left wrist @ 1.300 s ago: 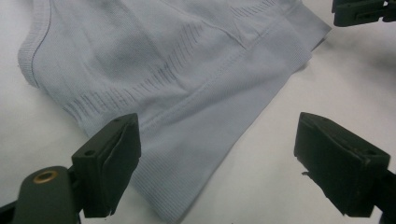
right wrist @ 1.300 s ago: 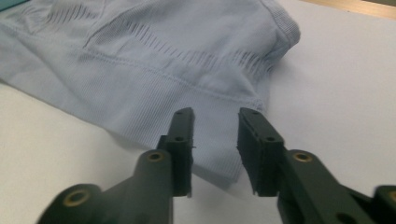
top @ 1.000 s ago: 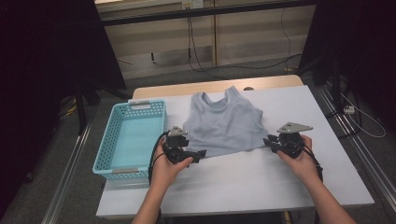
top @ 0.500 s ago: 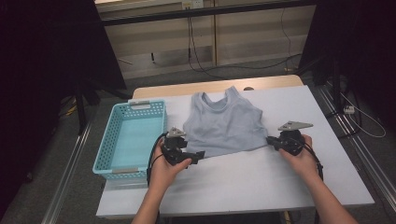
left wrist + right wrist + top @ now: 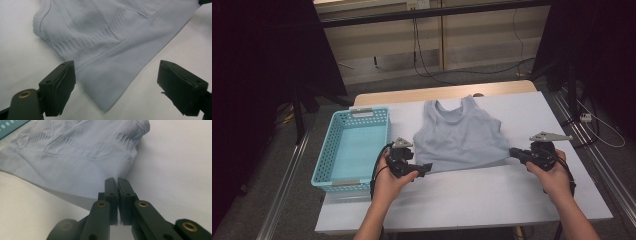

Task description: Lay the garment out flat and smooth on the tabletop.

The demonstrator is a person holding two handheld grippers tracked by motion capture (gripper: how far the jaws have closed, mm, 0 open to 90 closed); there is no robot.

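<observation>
Tank top (image 5: 460,137), light grey-blue with ribbed hem and knit stripe pattern, lies flat on the white worktop (image 5: 472,200), neckline toward the far edge and hem toward the person. A turquoise mesh basket (image 5: 352,145) stands on the worktop just beside the garment's left side.

Left tool (image 5: 424,169): held in the left hand (image 5: 389,182) at the lower left corner of the hem. In the left gripper view the jaws stand wide apart, and the hem corner of the tank top (image 5: 107,62) lies on the worktop between them; neither pad presses on the fabric.

Right tool (image 5: 514,152): held in the right hand (image 5: 554,175) at the lower right corner of the hem. Its jaws have just been closing. In the right gripper view the right tool (image 5: 117,181) shows both jaws drawn together, clamped on the edge of the tank top (image 5: 75,167) at its side seam near the hem; the fabric rises slightly toward the tips.

Both forearms enter from the near edge of the worktop.
</observation>
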